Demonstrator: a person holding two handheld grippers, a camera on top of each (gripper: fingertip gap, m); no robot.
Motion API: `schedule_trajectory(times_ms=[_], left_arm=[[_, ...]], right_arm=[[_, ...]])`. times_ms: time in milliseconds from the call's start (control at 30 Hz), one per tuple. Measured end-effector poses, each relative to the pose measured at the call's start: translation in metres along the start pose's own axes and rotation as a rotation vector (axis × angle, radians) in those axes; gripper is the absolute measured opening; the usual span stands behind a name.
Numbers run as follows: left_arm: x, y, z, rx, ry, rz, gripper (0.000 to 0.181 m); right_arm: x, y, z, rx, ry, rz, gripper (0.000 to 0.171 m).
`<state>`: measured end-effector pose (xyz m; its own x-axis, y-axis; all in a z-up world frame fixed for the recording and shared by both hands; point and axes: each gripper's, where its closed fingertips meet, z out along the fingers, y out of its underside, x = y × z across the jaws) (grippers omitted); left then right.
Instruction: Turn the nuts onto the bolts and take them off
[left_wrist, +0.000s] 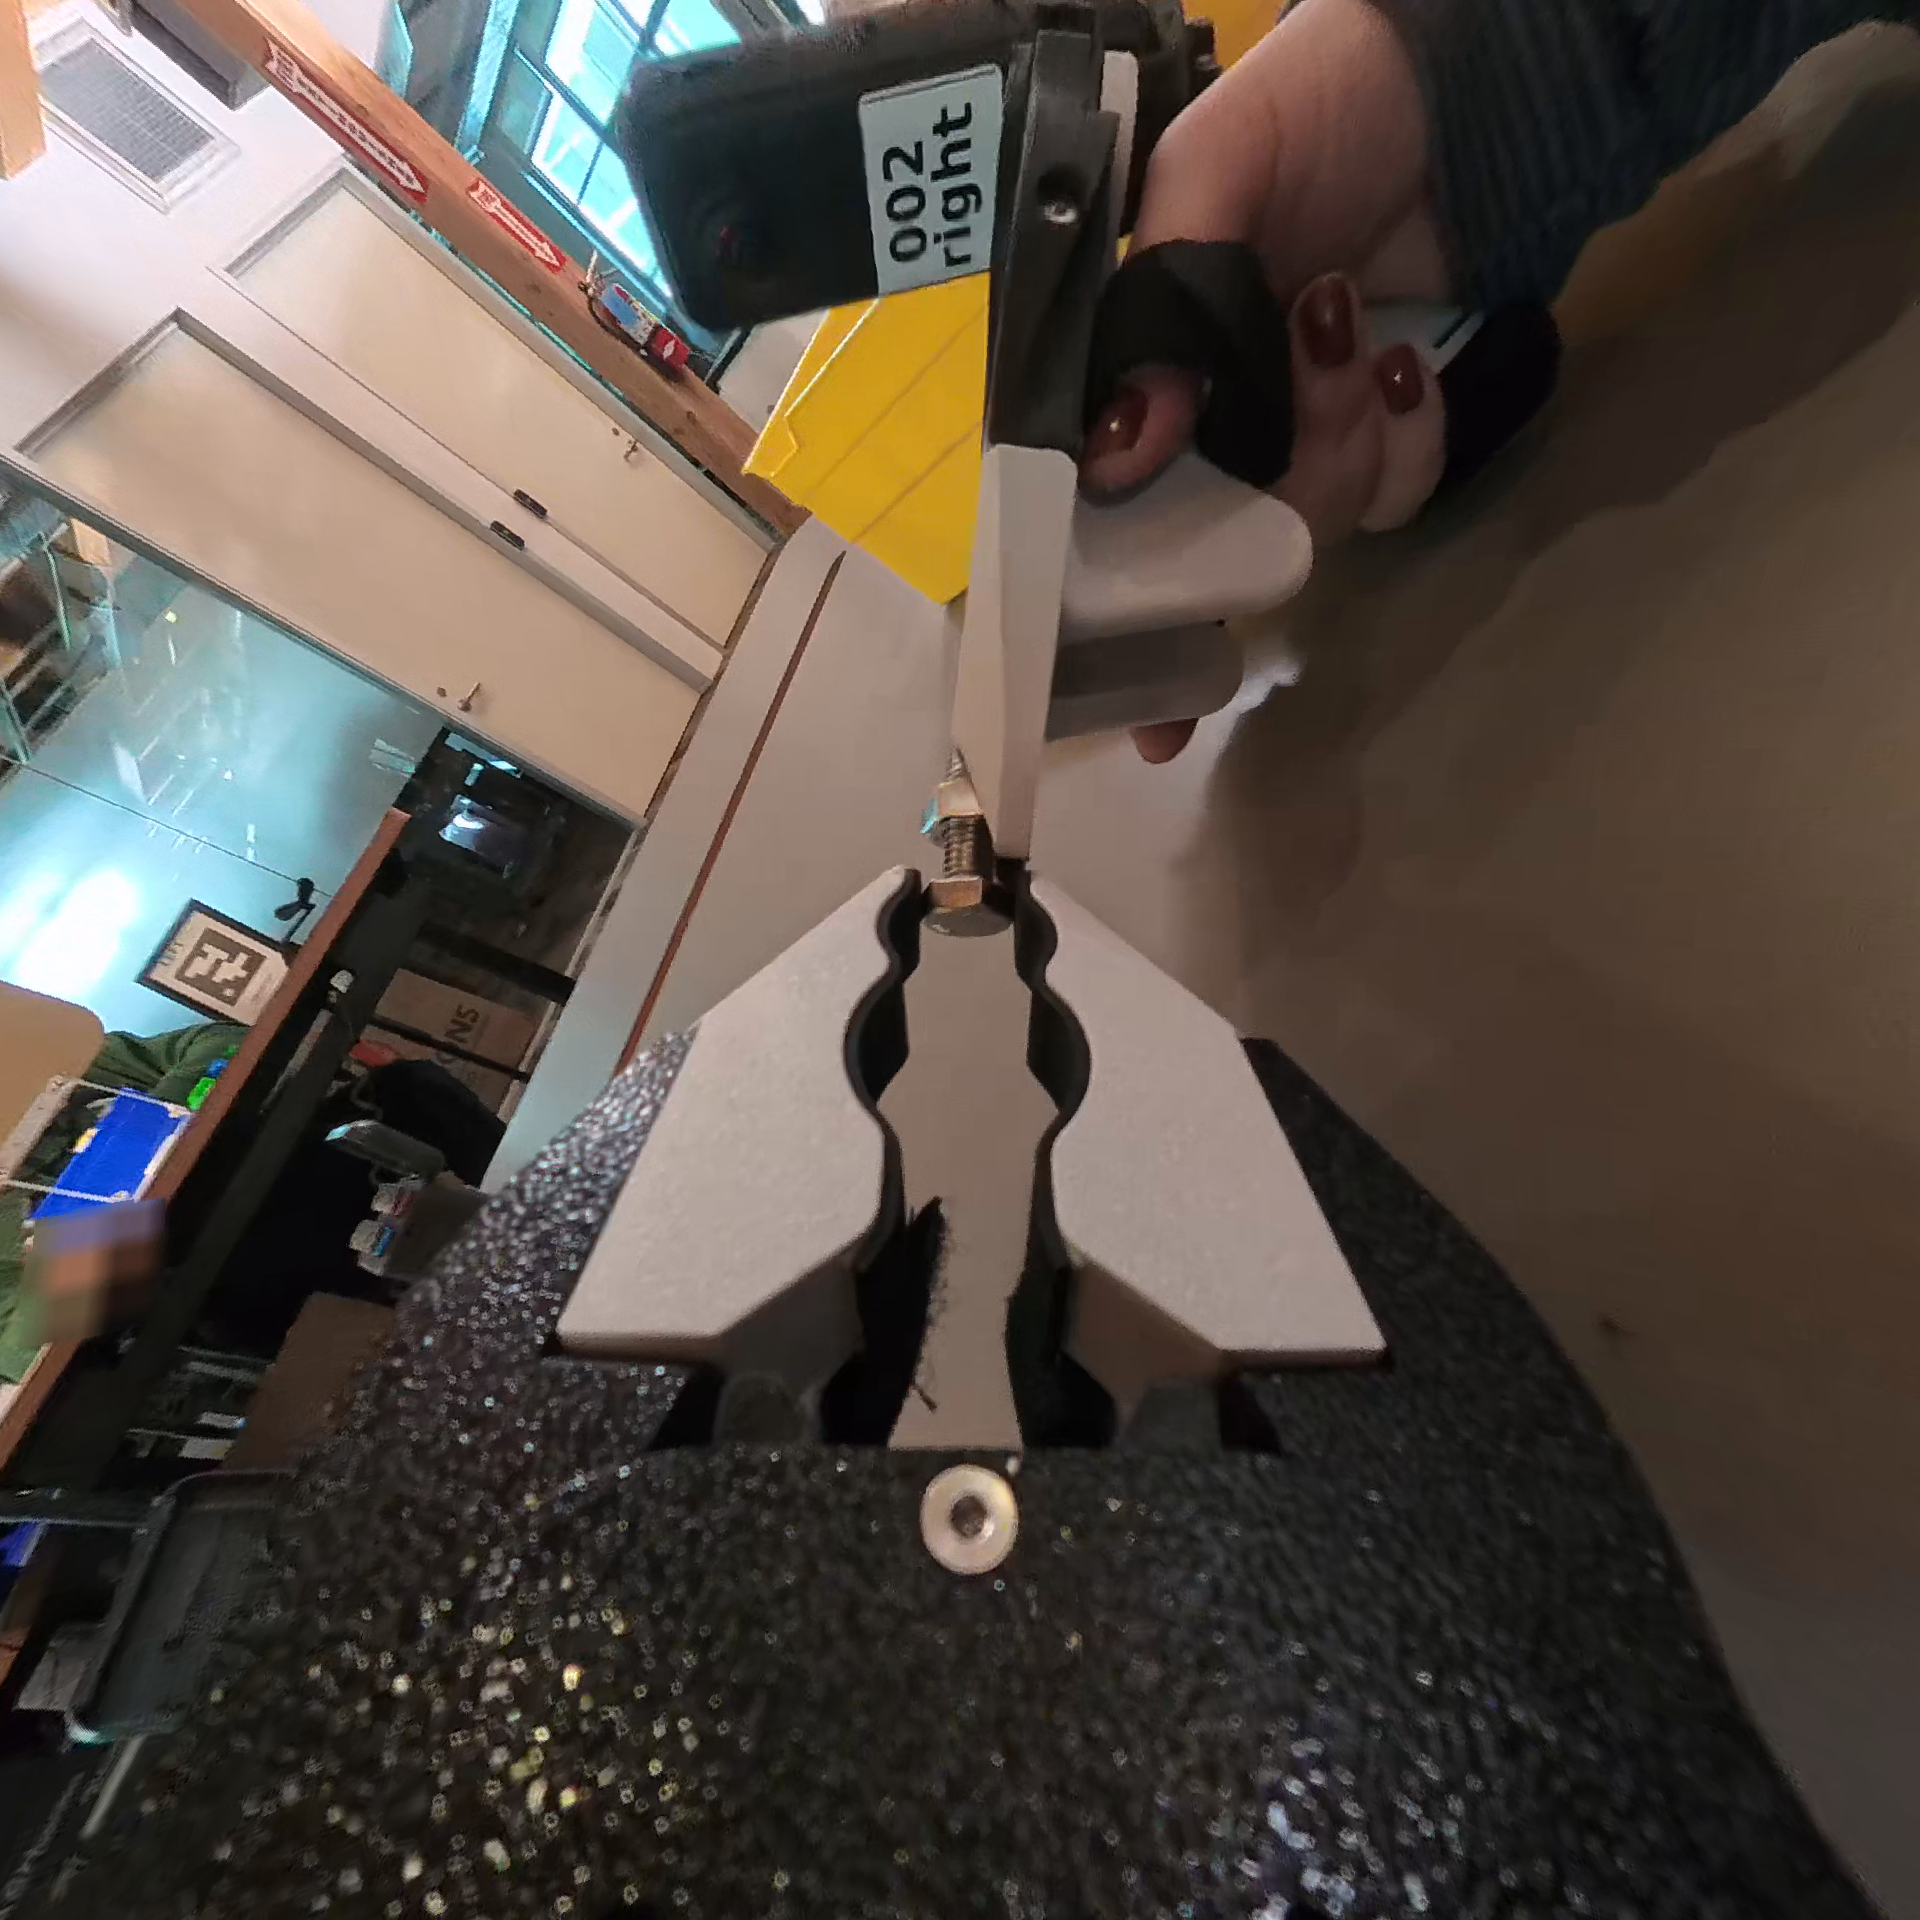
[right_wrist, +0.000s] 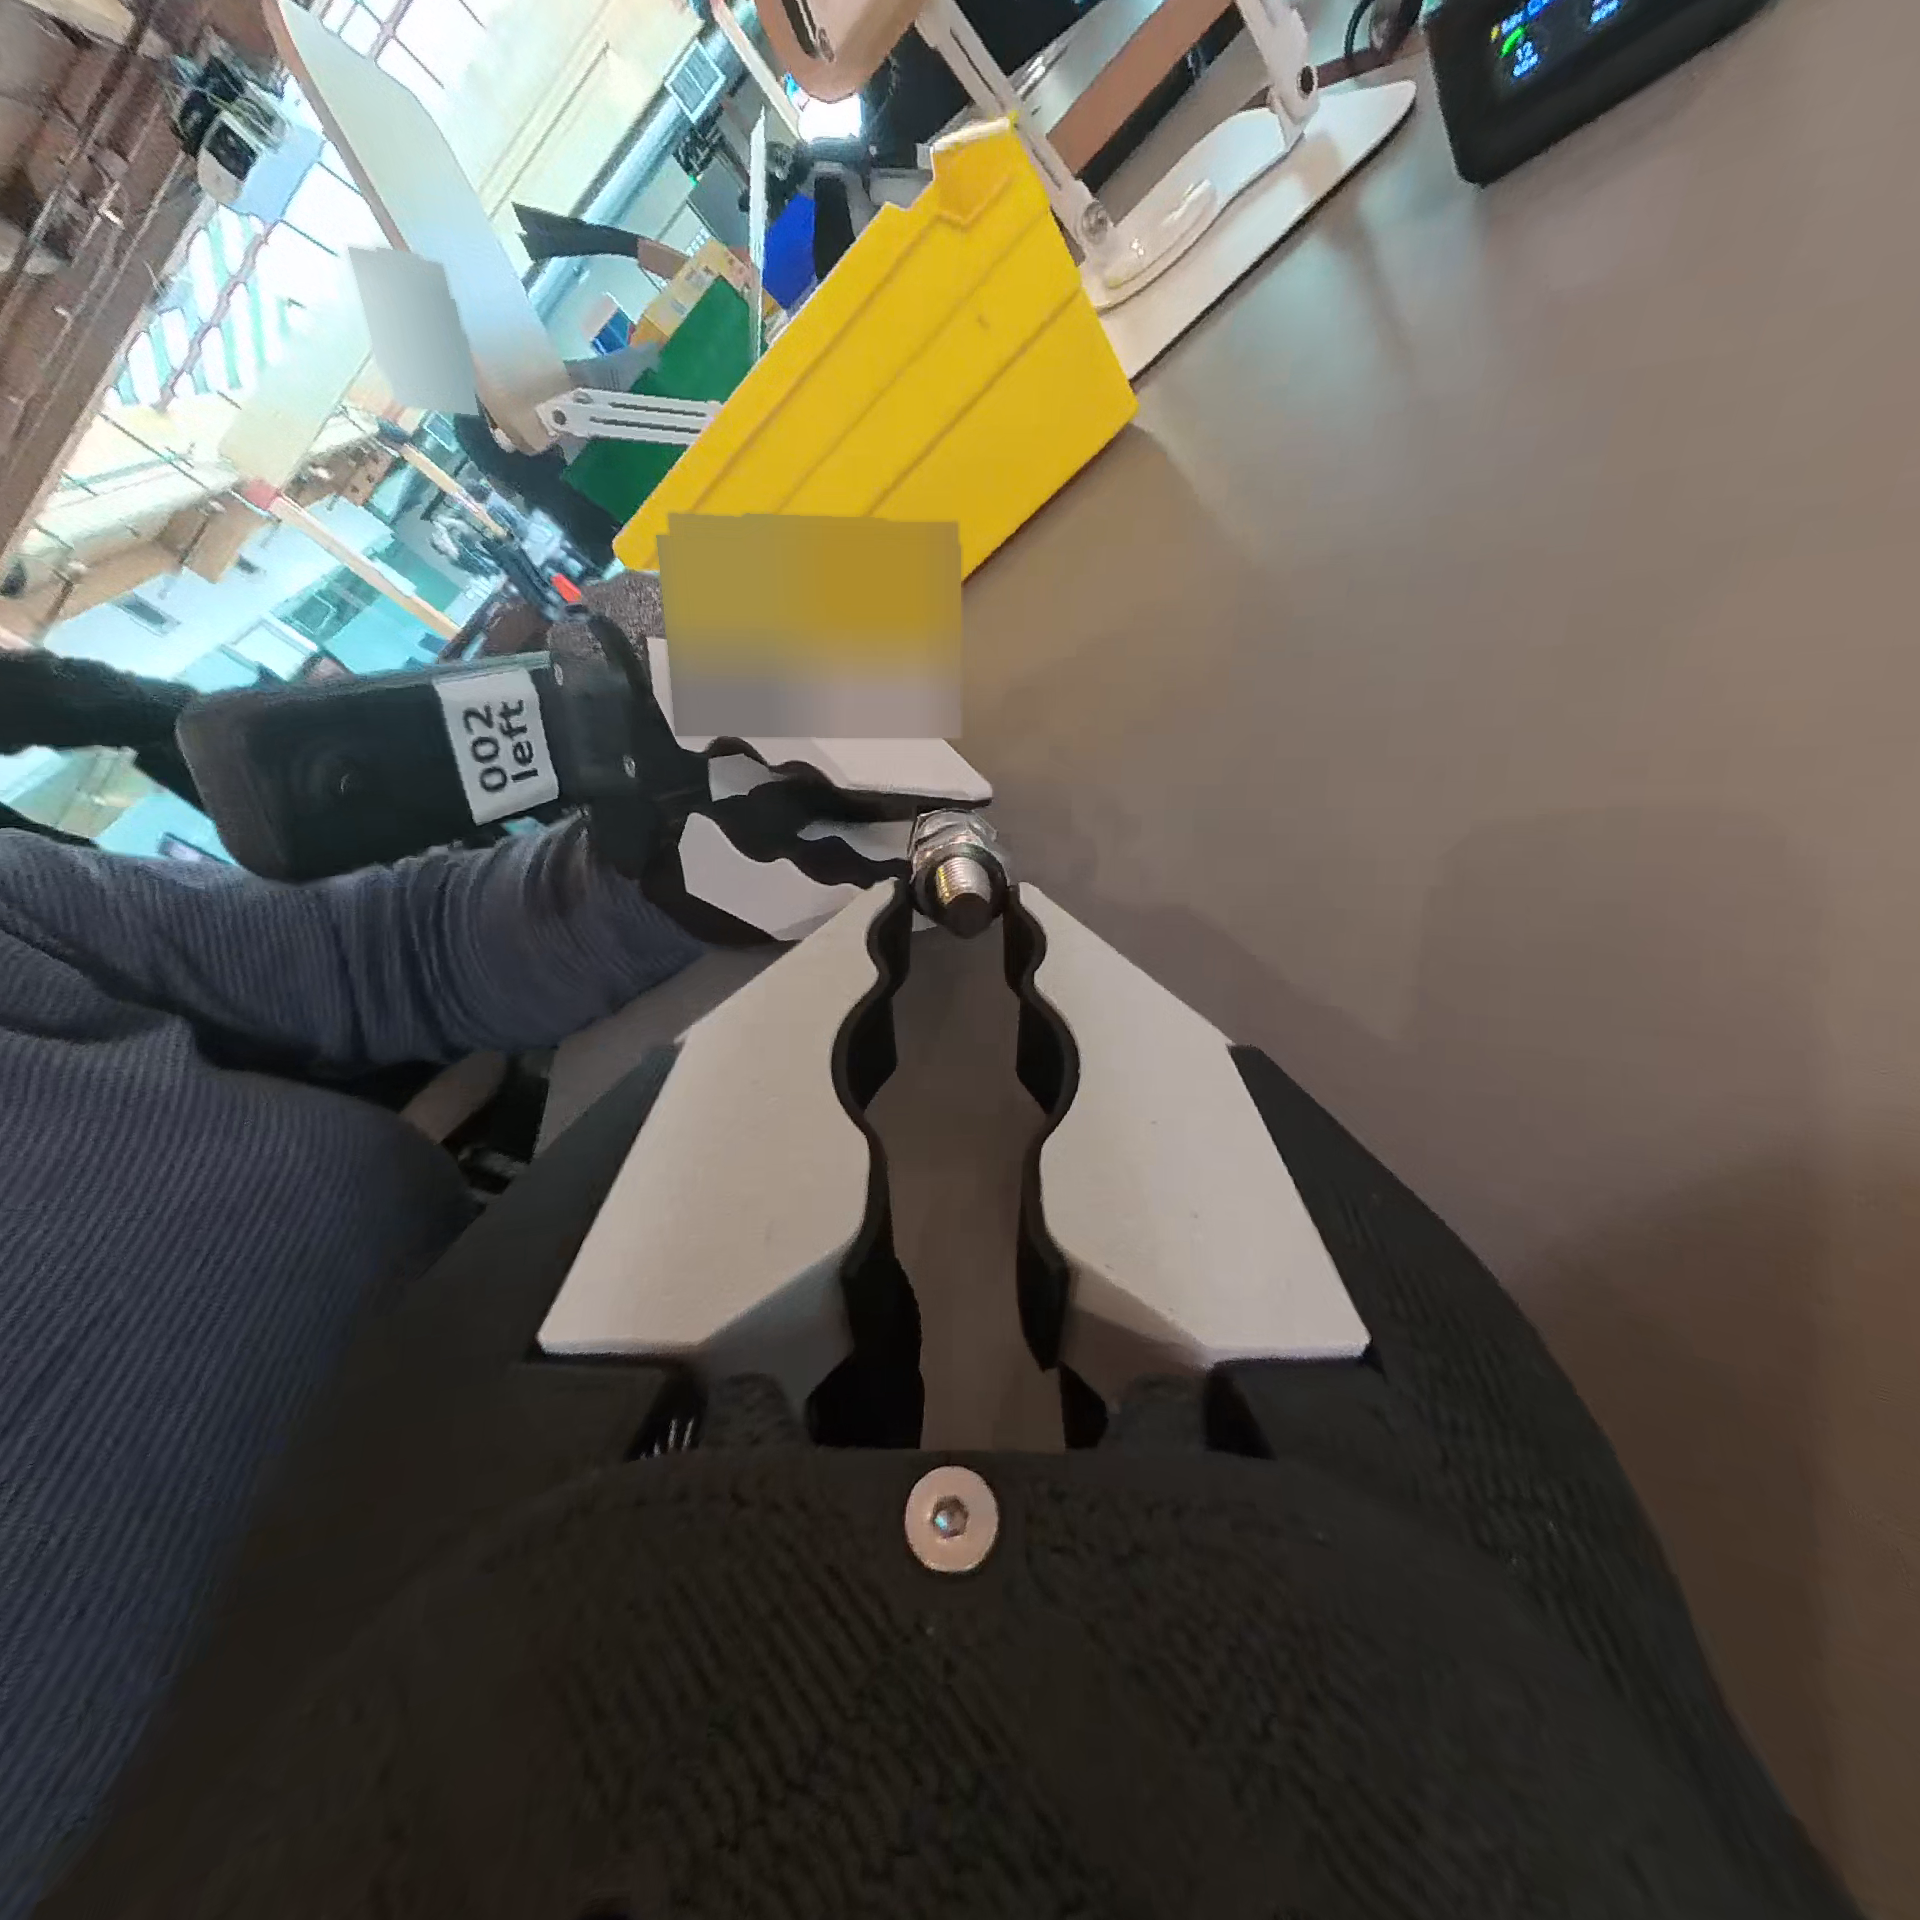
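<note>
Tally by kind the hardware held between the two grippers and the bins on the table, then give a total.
Bolt: 1
Nut: 1
Yellow bin: 1
Green bin: 1
Total: 4

bolt (left_wrist: 961, 847): shiny threaded metal | bin (right_wrist: 914, 343): glossy yellow plastic | table (right_wrist: 1507, 727): matt smooth grey

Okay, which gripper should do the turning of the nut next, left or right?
Probably the right gripper: its tips sit at the nut on the threaded end. The left gripper already clamps the bolt by its head, so it can hold it steady.
</note>
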<state>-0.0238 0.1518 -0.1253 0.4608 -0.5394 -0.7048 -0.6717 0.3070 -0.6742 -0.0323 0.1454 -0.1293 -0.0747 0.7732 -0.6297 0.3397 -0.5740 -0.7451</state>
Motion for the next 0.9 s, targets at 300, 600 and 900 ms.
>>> schedule_trajectory(times_ms=[300,600,900], left_arm=[[0.015,0.002,0.003,0.01,0.127,-0.151,0.022],[0.026,0.0,0.0,0.03,0.236,-0.2,0.018],[0.028,-0.007,-0.004,0.052,0.301,-0.295,0.019]], right_arm=[[-0.004,0.009,-0.003,-0.088,0.091,-0.285,0.016],[-0.012,0.017,-0.004,-0.158,0.1,-0.51,0.016],[-0.018,0.016,-0.005,-0.147,0.103,-0.625,0.016]])
